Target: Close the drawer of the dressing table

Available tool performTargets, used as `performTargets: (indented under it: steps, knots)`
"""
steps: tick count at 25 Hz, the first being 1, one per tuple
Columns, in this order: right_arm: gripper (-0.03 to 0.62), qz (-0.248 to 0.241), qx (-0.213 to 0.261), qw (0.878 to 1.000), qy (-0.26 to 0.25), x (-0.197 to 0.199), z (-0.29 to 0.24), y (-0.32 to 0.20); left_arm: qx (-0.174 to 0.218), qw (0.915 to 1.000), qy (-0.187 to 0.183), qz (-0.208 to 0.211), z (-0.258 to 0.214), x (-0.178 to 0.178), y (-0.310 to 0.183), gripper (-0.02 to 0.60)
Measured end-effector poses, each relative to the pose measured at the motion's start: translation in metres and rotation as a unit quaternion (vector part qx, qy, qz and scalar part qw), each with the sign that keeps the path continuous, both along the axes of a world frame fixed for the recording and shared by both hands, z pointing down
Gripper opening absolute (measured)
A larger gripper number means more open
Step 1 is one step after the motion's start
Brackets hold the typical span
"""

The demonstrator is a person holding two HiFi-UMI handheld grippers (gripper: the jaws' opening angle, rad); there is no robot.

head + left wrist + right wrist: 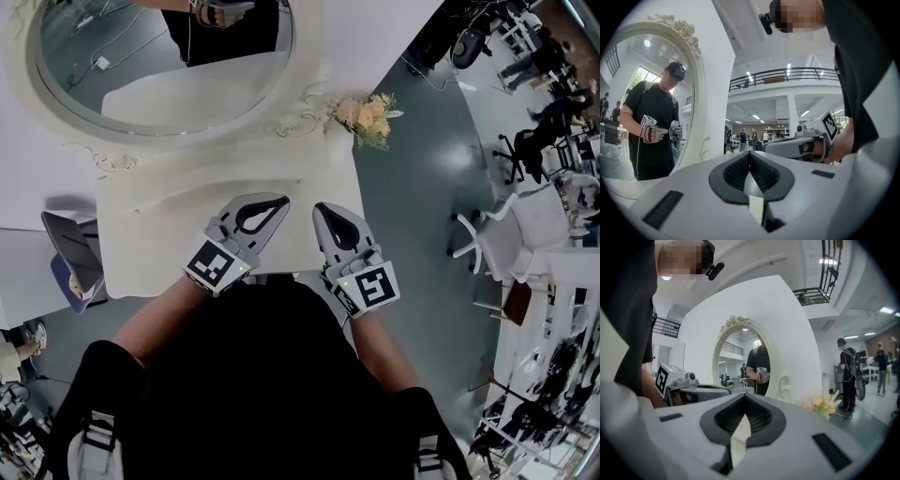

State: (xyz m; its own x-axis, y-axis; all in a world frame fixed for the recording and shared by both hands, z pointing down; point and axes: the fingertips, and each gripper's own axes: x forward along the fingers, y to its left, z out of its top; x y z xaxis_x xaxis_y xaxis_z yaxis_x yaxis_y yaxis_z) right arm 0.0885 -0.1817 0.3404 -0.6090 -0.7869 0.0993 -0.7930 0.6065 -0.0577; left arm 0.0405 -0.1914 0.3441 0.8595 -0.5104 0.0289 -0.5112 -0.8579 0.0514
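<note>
Both shut and empty, you held left gripper [278, 201] and right gripper [322, 209] level, abreast over the front edge of the dressing table [159, 230], bare top ahead.

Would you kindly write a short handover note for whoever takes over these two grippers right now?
Left gripper: shut, empty, over the front edge of the dressing table.
Right gripper: shut, empty, beside it.
Things: mirror at the back, flowers at the right rear corner.
Done: no drawer juts out in the head view, but the person's body hides the table's front.
Left: confirm the drawer is fully in; push it if not.
</note>
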Motion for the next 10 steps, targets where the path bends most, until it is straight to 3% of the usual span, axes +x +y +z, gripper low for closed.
performTargets:
  steps: [10]
  knots:
    - [0.003,-0.003,-0.006,1.0,-0.003,-0.0027,0.0053,-0.0092,0.0,1.0,-0.009,-0.003,0.0021,-0.0021,-0.0085,-0.006]
